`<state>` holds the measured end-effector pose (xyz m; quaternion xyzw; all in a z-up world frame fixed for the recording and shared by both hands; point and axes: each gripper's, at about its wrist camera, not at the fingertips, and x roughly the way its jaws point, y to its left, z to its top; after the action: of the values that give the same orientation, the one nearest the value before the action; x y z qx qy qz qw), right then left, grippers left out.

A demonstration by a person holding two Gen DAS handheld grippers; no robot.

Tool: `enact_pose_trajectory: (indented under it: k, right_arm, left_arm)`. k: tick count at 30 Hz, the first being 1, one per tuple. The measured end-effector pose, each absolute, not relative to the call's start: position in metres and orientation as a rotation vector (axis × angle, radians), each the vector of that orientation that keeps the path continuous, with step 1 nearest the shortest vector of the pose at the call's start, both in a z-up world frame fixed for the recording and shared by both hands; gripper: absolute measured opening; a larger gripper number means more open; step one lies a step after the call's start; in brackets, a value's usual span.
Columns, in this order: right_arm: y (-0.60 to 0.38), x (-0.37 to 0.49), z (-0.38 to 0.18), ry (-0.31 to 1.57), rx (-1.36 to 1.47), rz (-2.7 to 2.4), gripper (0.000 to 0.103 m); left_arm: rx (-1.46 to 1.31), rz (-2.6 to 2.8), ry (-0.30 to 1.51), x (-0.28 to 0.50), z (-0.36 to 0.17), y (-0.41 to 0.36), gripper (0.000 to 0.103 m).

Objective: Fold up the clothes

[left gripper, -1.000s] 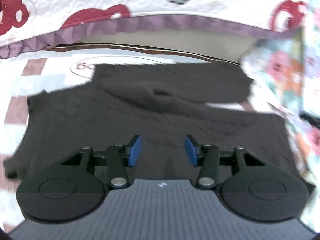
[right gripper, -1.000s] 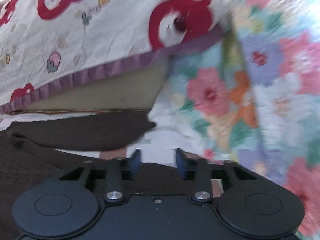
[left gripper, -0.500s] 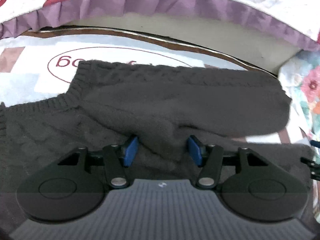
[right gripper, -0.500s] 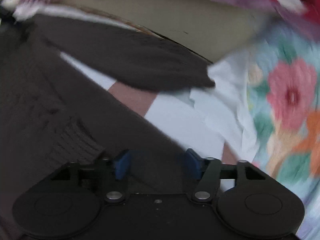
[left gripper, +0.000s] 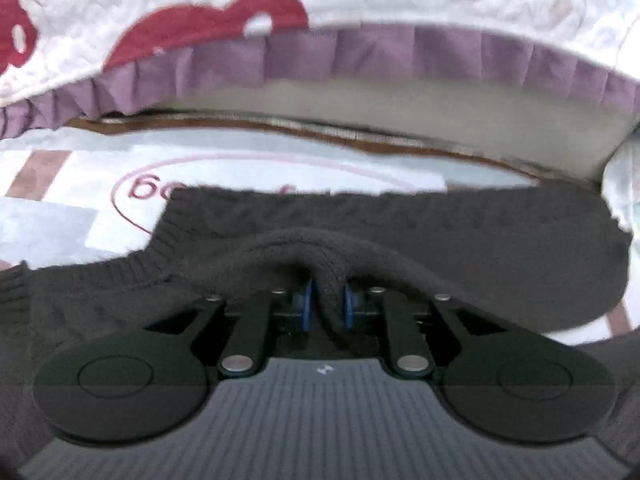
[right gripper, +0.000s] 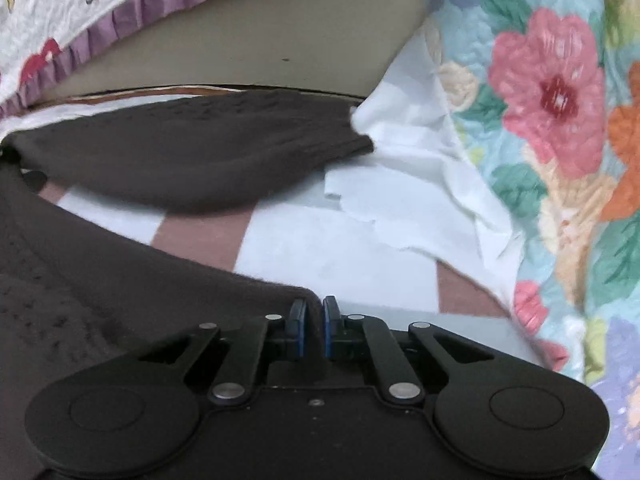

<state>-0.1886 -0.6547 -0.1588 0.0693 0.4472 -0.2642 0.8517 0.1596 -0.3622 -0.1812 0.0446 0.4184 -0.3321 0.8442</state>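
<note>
A dark brown cable-knit sweater (left gripper: 440,232) lies spread on the bed sheet (left gripper: 60,208). My left gripper (left gripper: 328,300) is closing, and its blue pads (left gripper: 307,304) pinch a raised ridge of the knit. In the right wrist view the sweater body (right gripper: 120,280) fills the lower left, and one sleeve (right gripper: 192,152) lies across the back. My right gripper (right gripper: 315,308) is shut at the sweater's near edge, which runs in between its pads.
A white quilt with a purple ruffle (left gripper: 360,52) hangs over a beige edge (right gripper: 280,40) behind the sweater. A floral quilt (right gripper: 552,92) and a white cloth (right gripper: 420,184) lie to the right. Checked sheet (right gripper: 320,248) shows between sleeve and body.
Both grippers came down onto the sweater and closed. The left one pinched up a ridge of knit. The right one went from wide open to shut at the edge.
</note>
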Motion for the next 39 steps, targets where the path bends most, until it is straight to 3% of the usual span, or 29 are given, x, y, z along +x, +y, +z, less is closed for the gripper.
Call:
enact_pose_trajectory:
  k: [3,6,9,16,19,22,26,30,32,34,39]
  right_arm:
    - [-0.659,-0.181,-0.155,0.951,0.119,-0.652,0.030]
    - [-0.675,-0.177,-0.150,0.976,0.070,-0.776,0.030]
    - [-0.684,-0.187,-0.138,0.951,0.099,-0.809,0.034]
    - [-0.687,-0.149,-0.127,0.881,0.280,-0.634,0.039]
    - [-0.664,-0.109,-0.115,0.898,0.240,-0.470,0.045]
    - [-0.663,-0.080,-0.106,0.842,0.471,-0.344,0.058]
    - [-0.670,-0.071,-0.113,0.691,0.887,-0.279,0.060]
    - [-0.663,-0.053,-0.130,0.736,0.875,-0.296,0.063]
    - [-0.663,-0.044,-0.138,0.787,0.856,-0.324,0.063]
    - [-0.662,-0.041,-0.142,0.804,0.865,-0.331,0.063]
    - [-0.666,-0.047,-0.143,0.795,0.880,-0.349,0.063]
  left_arm:
    - [0.035,-0.776,0.886,0.157,-0.164,-0.339,0.049]
    - [0.072,-0.823,0.860,0.166,-0.145,-0.320,0.049]
    - [0.125,-0.818,0.836,0.189,-0.132,-0.305,0.057]
    - [0.336,-0.955,0.913,0.240,-0.143,-0.340,0.056]
    - [0.446,-1.057,1.056,0.246,-0.164,-0.370,0.057]
    - [0.478,-1.069,0.989,0.239,-0.169,-0.384,0.057]
    - [0.516,-1.125,0.905,0.227,-0.167,-0.409,0.061]
    - [0.678,-1.099,0.882,0.216,-0.176,-0.447,0.062]
    - [0.735,-1.066,0.850,0.211,-0.180,-0.461,0.075]
    - [0.750,-1.013,0.819,0.211,-0.182,-0.467,0.099]
    - [0.629,-1.008,0.886,0.222,-0.188,-0.459,0.099]
